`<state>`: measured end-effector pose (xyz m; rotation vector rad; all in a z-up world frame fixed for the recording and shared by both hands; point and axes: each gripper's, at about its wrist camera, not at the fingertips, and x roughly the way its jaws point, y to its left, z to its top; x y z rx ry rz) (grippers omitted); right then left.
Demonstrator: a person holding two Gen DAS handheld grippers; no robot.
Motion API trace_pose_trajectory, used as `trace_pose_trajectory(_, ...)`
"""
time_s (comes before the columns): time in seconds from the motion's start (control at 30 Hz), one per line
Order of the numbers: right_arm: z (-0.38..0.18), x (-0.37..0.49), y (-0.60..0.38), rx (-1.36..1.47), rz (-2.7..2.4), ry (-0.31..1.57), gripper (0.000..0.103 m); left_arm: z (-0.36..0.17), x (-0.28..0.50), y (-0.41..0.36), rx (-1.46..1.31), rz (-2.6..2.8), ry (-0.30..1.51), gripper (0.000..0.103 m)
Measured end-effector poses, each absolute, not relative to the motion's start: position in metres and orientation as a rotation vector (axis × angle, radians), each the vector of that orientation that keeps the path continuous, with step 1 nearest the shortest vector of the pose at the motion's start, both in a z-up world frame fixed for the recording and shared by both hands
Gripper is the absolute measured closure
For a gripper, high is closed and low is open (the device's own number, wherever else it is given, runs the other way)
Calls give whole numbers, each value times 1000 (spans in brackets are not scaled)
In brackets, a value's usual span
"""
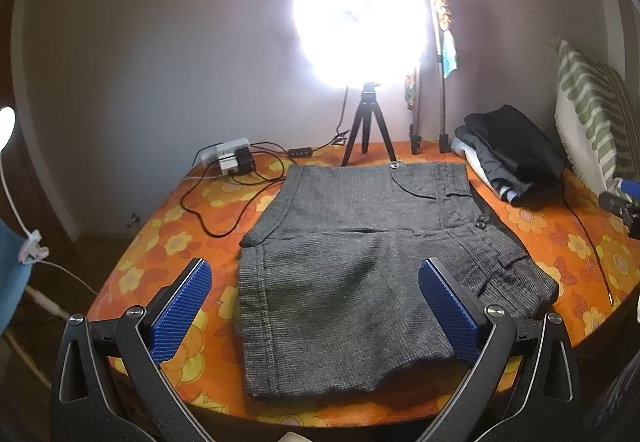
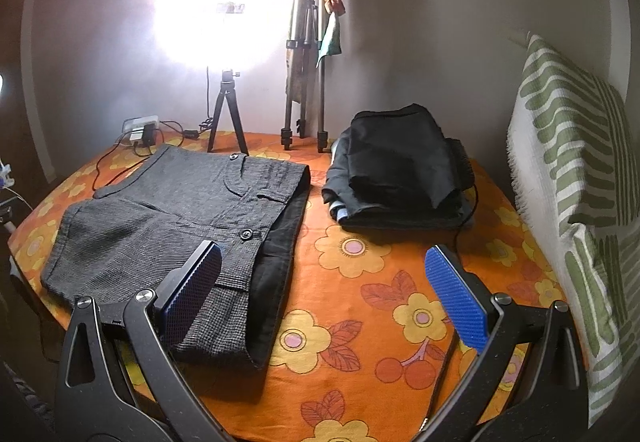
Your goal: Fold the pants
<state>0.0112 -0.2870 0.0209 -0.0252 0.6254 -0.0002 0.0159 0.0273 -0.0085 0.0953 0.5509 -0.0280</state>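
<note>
Grey checked pants (image 1: 352,266) lie folded flat on the orange flowered cloth, waistband toward the wall, a folded layer covering the near half. In the right wrist view the pants (image 2: 160,226) sit at left, with dark lining showing along their right edge. My left gripper (image 1: 316,306) hovers open above the near part of the pants, blue pads spread to either side. My right gripper (image 2: 324,290) is open too, its left pad over the pants' near right corner and its right pad over bare cloth. Neither holds anything.
A stack of dark folded clothes (image 2: 400,170) lies at the back right. A small tripod (image 1: 368,126) with a glaring lamp, a taller folded tripod (image 2: 304,54), and a power strip (image 1: 228,156) with cables stand by the wall. A green-striped pillow (image 2: 572,182) borders the right side.
</note>
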Motion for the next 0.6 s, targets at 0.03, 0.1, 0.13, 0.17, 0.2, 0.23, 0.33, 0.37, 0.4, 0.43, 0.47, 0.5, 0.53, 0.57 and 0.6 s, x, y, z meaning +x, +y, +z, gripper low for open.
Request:
trace_pose_trajectory(0.03,21,13,-289,-9,8,634,0,-7,18,32,83,-22,551,0)
trace_pose_trajectory(0.1,20,16,-291,17,23,645,0,-4,22,44,53,-16,550,0)
trace_pose_trajectory(0.13,20,18,-293,30,27,650,0,-2,24,51,36,-10,550,0)
trace_pose_trajectory(0.17,19,20,-292,33,30,654,1,0,23,51,26,-3,547,0)
trace_pose_trajectory(0.2,19,22,-292,36,36,658,2,3,25,58,6,9,542,0)
trace_pose_trajectory(0.23,18,23,-291,35,42,662,3,6,26,64,-7,17,540,0)
trace_pose_trajectory(0.33,17,29,-289,40,59,673,3,11,30,82,-37,43,528,0)
trace_pose_trajectory(0.37,16,31,-289,43,64,677,4,12,31,88,-46,48,526,1)
trace_pose_trajectory(0.4,16,34,-288,46,70,680,5,13,32,93,-54,54,527,1)
trace_pose_trajectory(0.43,15,37,-287,51,83,687,8,13,33,98,-62,56,530,1)
trace_pose_trajectory(0.47,14,38,-286,55,96,691,10,12,33,103,-71,57,536,1)
trace_pose_trajectory(0.5,14,40,-285,57,116,696,10,8,34,106,-76,61,543,1)
trace_pose_trajectory(0.53,12,40,-282,53,138,700,11,6,34,109,-80,63,553,1)
trace_pose_trajectory(0.57,11,39,-277,39,162,704,11,2,34,111,-79,62,565,2)
trace_pose_trajectory(0.6,9,38,-271,20,186,708,12,-2,34,113,-76,60,580,3)
